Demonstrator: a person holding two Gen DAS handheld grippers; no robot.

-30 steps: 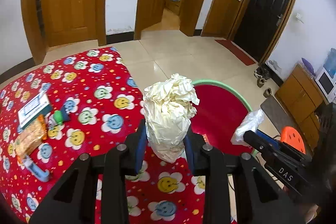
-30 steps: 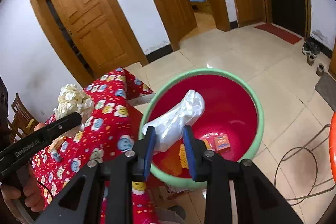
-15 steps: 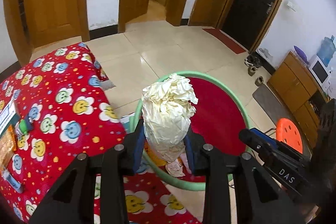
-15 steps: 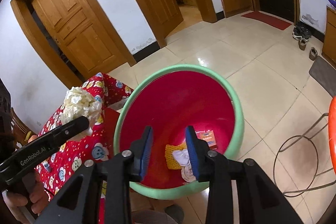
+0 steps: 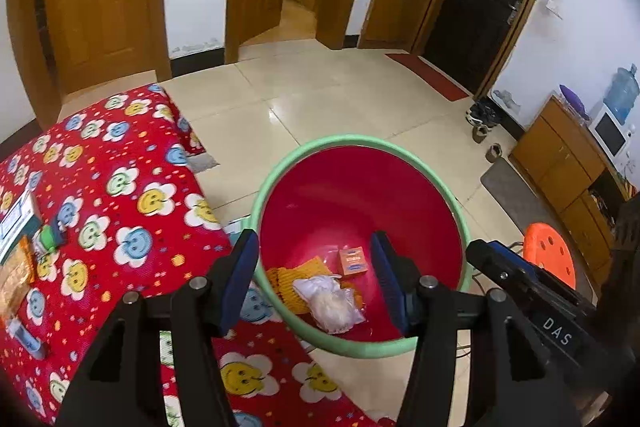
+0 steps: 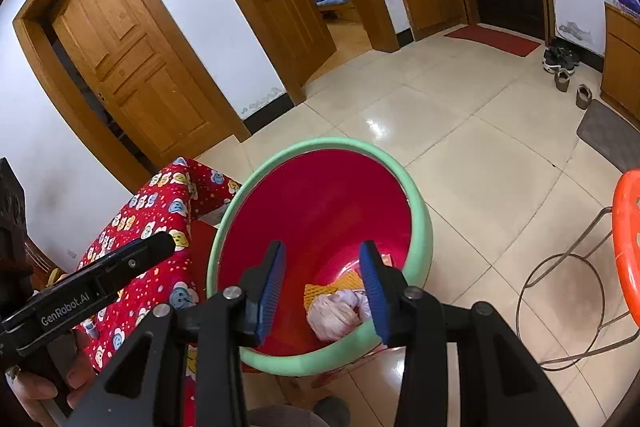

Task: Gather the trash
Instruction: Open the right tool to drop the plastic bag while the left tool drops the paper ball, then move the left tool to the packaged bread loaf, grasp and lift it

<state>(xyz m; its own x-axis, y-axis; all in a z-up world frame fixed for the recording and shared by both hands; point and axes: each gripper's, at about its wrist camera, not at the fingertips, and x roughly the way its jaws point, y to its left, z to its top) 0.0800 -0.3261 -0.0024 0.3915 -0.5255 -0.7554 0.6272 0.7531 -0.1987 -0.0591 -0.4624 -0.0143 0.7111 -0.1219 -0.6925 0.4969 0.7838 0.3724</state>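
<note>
Left wrist view: my left tongs (image 5: 316, 277) hang spread wide and empty above the red bin (image 5: 460, 215) with a green rim. At its bottom lie crumpled paper (image 5: 334, 309), an orange box (image 5: 352, 261) and yellow netting (image 5: 296, 277). My right tongs (image 6: 322, 287) are also released, holding nothing, above the same bin beside the red smiley tablecloth (image 5: 120, 211).
</note>
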